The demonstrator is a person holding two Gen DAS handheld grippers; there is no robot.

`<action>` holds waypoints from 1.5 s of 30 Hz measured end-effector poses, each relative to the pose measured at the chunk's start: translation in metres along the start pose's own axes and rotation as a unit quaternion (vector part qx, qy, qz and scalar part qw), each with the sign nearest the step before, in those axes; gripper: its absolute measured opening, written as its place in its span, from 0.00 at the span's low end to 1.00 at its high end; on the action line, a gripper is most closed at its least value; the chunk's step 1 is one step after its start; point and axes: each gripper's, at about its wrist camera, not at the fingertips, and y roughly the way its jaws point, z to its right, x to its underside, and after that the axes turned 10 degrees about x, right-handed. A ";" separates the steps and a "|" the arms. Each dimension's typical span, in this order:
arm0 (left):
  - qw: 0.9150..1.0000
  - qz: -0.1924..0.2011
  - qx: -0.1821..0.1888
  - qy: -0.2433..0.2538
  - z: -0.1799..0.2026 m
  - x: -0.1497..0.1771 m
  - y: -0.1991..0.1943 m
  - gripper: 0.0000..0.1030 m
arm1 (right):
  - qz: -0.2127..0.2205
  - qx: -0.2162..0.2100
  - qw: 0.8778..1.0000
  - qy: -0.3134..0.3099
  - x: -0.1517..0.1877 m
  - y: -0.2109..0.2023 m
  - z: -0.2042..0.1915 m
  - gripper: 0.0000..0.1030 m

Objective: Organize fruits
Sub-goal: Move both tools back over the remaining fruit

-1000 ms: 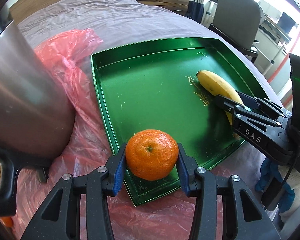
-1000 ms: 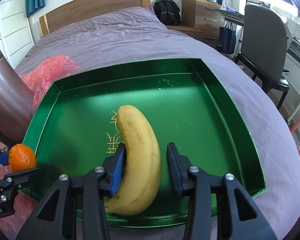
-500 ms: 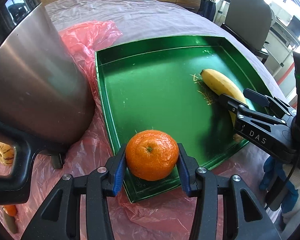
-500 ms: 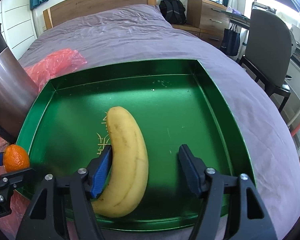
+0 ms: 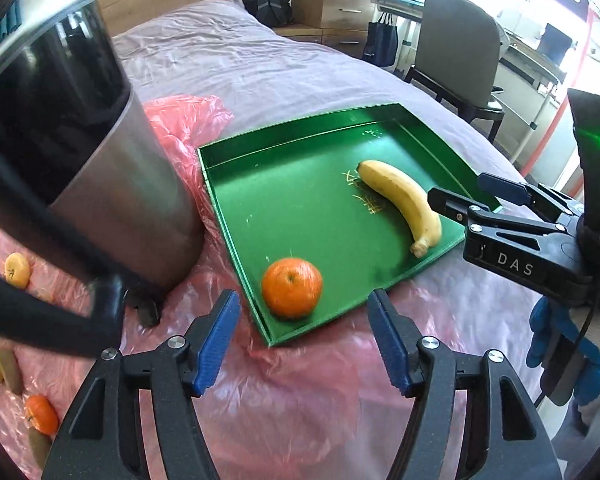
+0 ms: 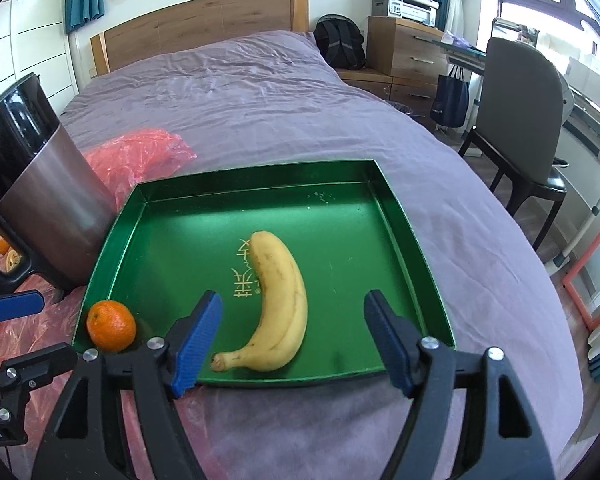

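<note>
My left claw is wide open and holds nothing. My right claw is wide open too, with nothing in it. Only my left view shows the small fruits lying on the pink plastic by the metal bin. In the green tray I count one banana and one orange. The banana is long, yellow and curved. The orange is round and bright, in the tray's near corner.

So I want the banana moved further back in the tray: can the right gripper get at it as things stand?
Probably yes. The right gripper is open, and the banana lies flat in the green tray between its fingers, with nothing over it. The orange sits off in the tray's near-left corner.
</note>
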 end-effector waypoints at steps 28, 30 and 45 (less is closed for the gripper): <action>0.994 0.046 -0.099 -0.017 -0.082 0.142 -0.160 0.62 | 0.043 -0.090 0.992 -0.073 0.047 -0.163 -0.131 0.83; 0.993 0.050 -0.102 -0.027 -0.095 0.150 -0.169 0.65 | 0.045 -0.098 0.991 -0.081 0.048 -0.169 -0.145 0.83; 0.985 0.070 -0.129 -0.089 -0.188 0.211 -0.211 0.70 | 0.035 -0.148 0.978 -0.142 0.071 -0.190 -0.256 0.83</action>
